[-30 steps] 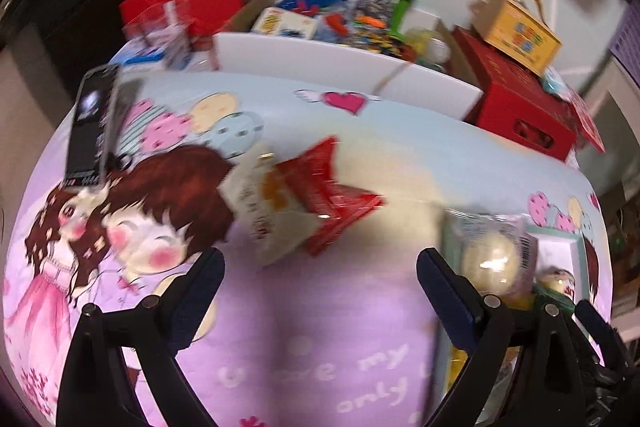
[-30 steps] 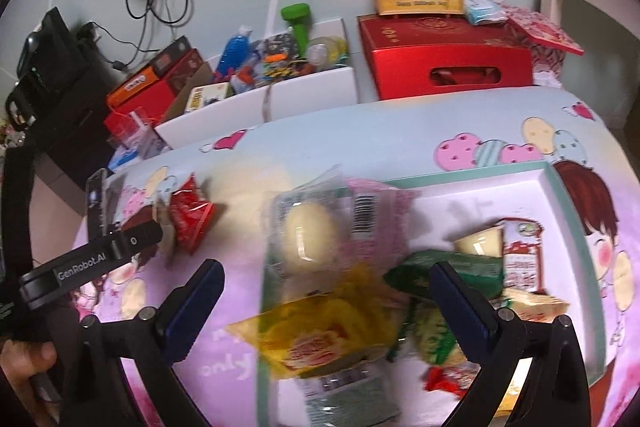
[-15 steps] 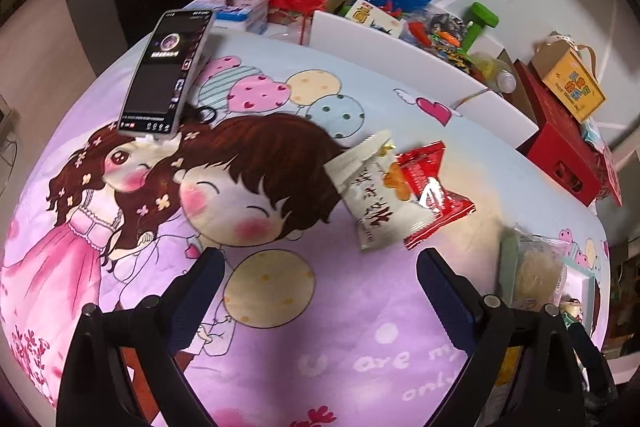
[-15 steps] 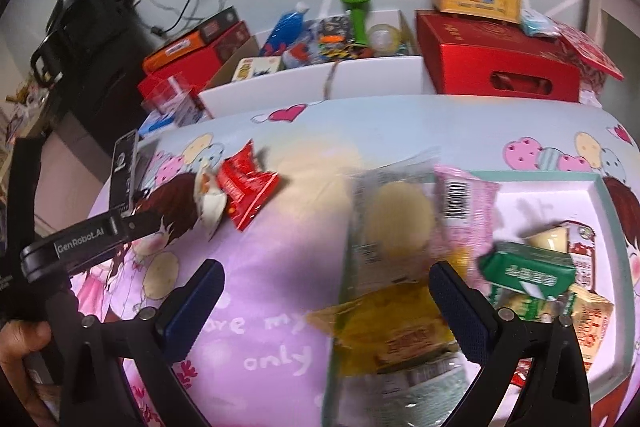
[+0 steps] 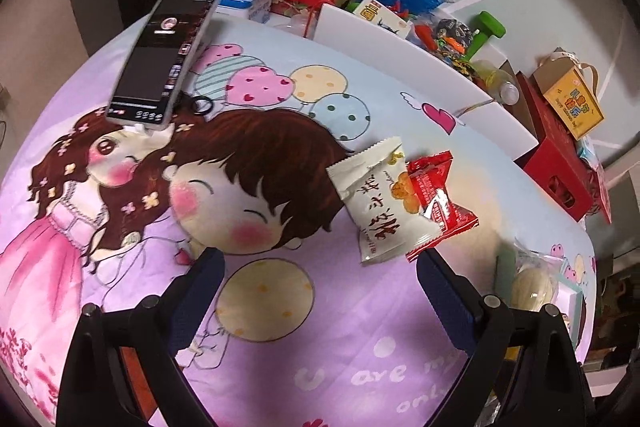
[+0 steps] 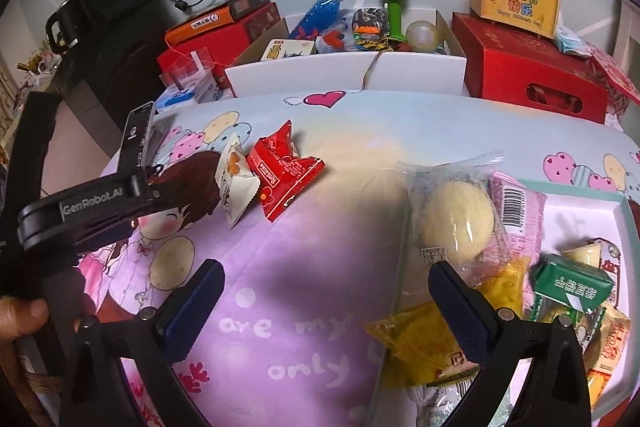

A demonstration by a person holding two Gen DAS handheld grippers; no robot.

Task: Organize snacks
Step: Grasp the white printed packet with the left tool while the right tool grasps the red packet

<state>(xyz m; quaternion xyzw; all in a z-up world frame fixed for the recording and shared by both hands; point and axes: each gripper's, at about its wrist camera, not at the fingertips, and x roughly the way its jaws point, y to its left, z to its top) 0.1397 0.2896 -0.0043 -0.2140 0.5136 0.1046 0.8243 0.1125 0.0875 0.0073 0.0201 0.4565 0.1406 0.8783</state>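
Snacks lie in two groups on the cartoon-printed tablecloth (image 5: 280,367). A white packet (image 5: 378,199) and a red packet (image 5: 438,199) touch each other near the middle of the tabletop, toward its far edge. A heap with a wrapped bun (image 6: 456,219), a green packet (image 6: 572,285) and a yellow packet (image 6: 420,343) fills the tray (image 6: 624,215) by the right edge. A phone (image 5: 166,57) leans at the far left corner. The left gripper (image 5: 320,291) and the right gripper (image 6: 328,303) both hover spread wide, holding nothing.

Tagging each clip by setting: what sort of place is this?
Probably a home room, perhaps a child's: a cartoon sheet covers the surface, a box of toys stands behind it, and gift boxes sit on the floor.
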